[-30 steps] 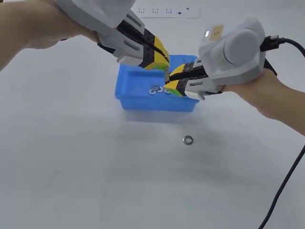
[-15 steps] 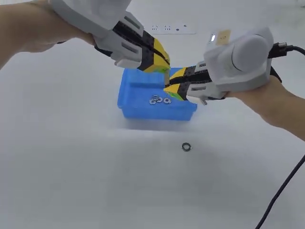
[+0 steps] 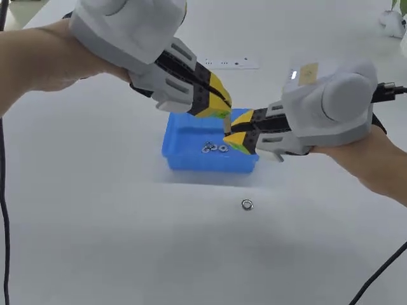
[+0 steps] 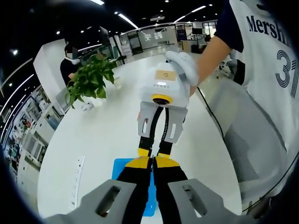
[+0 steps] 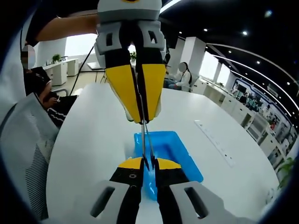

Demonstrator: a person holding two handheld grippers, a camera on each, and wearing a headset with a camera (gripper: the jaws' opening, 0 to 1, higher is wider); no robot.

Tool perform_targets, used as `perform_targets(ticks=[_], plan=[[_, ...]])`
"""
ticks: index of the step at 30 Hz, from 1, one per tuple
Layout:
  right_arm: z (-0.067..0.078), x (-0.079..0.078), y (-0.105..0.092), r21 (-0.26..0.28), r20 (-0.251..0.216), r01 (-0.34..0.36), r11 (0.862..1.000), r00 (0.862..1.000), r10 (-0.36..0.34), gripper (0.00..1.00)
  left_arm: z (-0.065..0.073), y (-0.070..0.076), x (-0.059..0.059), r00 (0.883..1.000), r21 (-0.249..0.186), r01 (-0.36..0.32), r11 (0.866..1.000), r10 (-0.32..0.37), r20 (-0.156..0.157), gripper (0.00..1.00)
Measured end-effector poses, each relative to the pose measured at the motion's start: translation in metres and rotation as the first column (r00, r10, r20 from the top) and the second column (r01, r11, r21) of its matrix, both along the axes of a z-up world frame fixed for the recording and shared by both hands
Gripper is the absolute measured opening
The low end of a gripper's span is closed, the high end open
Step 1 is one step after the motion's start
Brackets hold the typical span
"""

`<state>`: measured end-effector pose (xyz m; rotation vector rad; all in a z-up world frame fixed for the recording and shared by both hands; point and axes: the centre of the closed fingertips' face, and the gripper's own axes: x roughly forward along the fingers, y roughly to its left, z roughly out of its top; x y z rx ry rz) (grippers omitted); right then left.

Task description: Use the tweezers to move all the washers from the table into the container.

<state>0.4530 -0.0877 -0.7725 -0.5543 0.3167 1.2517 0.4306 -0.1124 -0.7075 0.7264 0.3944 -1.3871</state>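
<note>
Above the far right corner of the blue container (image 3: 191, 162), the tweezers (image 5: 144, 140) are held between the two grippers. The left gripper (image 3: 219, 108) is clamped on their upper end, and the right gripper (image 3: 240, 136) is closed lightly on the two thin arms lower down; this is best seen in the right gripper view. Whether anything is pinched at the very tips cannot be told.

A cluster of washers (image 3: 214, 149) is seen lying in the container. One washer (image 3: 247, 204) is left flat on the white table (image 3: 127, 254), just near of the container and a little to the right.

That loose washer is judged to be the remaining work. For it to be picked up well, the two grippers should be brought nearward as one, so that the tweezers are not twisted between them. The right jaws should be eased enough for the tips to spread. One tip is best set inside the hole and the other outside the rim, since a flat ring on a smooth top is likely to skid if pushed from the side. The squeeze should be applied slowly and kept steady until the washer is over the container.
</note>
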Motion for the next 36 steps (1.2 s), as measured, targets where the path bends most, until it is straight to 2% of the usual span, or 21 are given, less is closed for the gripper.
perform_targets(ticks=[5,7,11,21,30,36], plan=[[0.001,-0.013,-0.011,-0.003,0.003,0.007,1.000,1.000,-0.007,0.10,0.003,-0.010,-0.014,1.000,0.006,0.020,1.000,-0.020,0.000,0.06],[0.001,-0.018,-0.015,-0.008,0.005,0.010,1.000,1.000,-0.010,0.10,0.002,-0.010,-0.013,1.000,0.010,0.022,1.000,-0.022,-0.004,0.06],[0.001,-0.027,-0.024,-0.009,0.003,0.022,1.000,1.000,-0.022,0.10,0.002,-0.016,-0.023,1.000,0.000,0.024,1.000,-0.024,-0.008,0.06],[-0.014,-0.047,-0.037,-0.016,-0.031,0.042,0.999,0.999,-0.043,0.10,-0.009,-0.033,-0.045,0.998,-0.010,0.040,0.999,-0.040,-0.044,0.06],[-0.028,-0.057,-0.039,-0.022,-0.065,0.035,0.999,0.997,-0.036,0.10,-0.022,-0.041,-0.056,0.997,-0.028,0.030,0.999,-0.032,-0.076,0.06],[-0.039,-0.062,-0.038,-0.018,-0.088,0.017,1.000,0.996,-0.019,0.10,-0.032,-0.037,-0.058,0.995,-0.029,0.013,0.999,-0.016,-0.099,0.06]])
